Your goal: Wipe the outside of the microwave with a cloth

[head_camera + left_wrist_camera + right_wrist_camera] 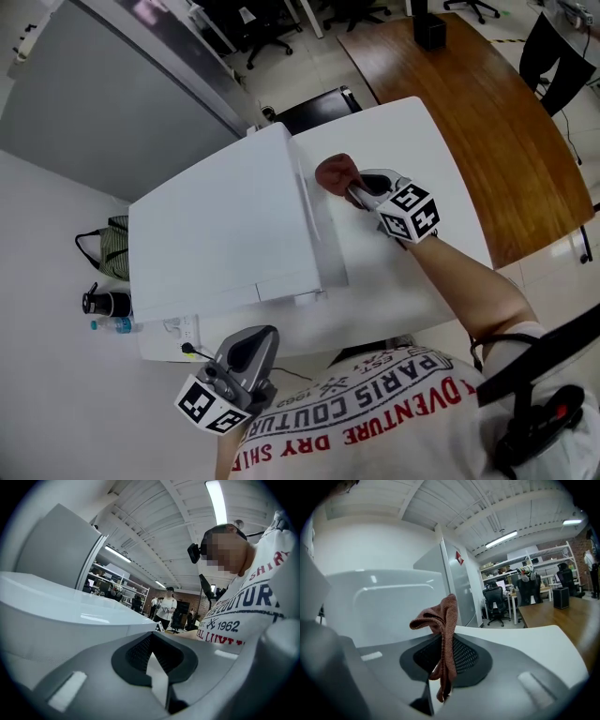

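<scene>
a: count it off for me.

b: one white microwave (220, 220) on a white table (422, 187), one red-brown cloth (336, 173), two grippers. the right gripper (354, 187) has its jaws pinched on the cloth, bunched up by the microwave's right-hand face, near the far end. the left gripper (255, 339) hangs low by the person's shirt (375, 412), off the table's near edge, well apart from the cloth.

a: is the cloth on the face?

b: right up against it from the head view, but i can't tell if it touches. the right gripper view has the cloth (443, 634) standing up out of the closed jaws, a tail hanging down between them, with the microwave (389, 606) as a pale wall behind.

a: and the left one?

b: its own view shows the jaws pressed together with nothing between them (the head view can't settle that). that view also catches the microwave (61, 616) from low down, and a person standing (166, 604) far back in the room.

a: anything around?

b: a wooden table (478, 112) beside the white one, a black chair (319, 105) at the far end. on the floor to the left, three things: a striped bag (114, 246), a black flask (108, 302), a small water bottle (112, 324). nothing lies between the cloth and the microwave.
</scene>
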Demonstrator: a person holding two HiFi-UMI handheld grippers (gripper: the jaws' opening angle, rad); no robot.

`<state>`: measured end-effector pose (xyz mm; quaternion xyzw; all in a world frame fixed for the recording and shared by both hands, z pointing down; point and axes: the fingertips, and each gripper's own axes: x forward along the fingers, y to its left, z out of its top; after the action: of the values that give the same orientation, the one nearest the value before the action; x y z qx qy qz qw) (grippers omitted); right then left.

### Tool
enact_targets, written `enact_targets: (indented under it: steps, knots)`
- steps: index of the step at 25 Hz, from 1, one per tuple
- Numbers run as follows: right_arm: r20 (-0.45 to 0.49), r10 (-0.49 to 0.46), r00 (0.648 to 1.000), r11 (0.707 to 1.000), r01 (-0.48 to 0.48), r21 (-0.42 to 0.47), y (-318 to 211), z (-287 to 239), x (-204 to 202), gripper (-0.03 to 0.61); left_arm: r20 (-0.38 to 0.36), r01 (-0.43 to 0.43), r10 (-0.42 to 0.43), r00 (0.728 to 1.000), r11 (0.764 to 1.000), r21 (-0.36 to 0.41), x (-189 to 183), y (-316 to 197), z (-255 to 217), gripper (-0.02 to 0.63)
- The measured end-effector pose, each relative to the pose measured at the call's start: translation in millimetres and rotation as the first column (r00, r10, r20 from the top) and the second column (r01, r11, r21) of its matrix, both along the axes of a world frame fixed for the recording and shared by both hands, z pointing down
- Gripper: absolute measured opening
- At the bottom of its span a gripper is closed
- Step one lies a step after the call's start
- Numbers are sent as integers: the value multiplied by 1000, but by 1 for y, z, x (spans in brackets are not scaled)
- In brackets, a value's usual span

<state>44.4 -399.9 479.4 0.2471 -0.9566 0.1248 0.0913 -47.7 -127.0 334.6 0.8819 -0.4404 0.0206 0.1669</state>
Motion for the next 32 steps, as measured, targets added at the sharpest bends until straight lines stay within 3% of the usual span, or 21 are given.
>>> enact_targets:
  steps: [6,13,16,19,27,32]
  knots:
    - [188,-145,971,987,156,-44,123,-60,53,44,-3,21,-21,1000,1000,19,27,35,-2,6]
    - [370,-321,872,907,396,-146,284,-99,73,46,-36,11,-11,999,1000,-9,43,67,10,6]
    - [376,-338,863,896,417,-153,329,-106,66,46,-38,-31,31,999,1000,-3,47,76,8,6]
    - [437,-309,845,882,426,-200,356,-109,43,44,-14,-84,84,996,996,3,35,94,3,6]
    - [401,-257,879,906,364,-216,434,-97,-72,44,-43,-126,126,991,992,-8,-71,180,13,6]
    - [472,-213,856,896,364,-256,478,-108,-132,43,-94,-146,145,985,989,4,-122,208,13,6]
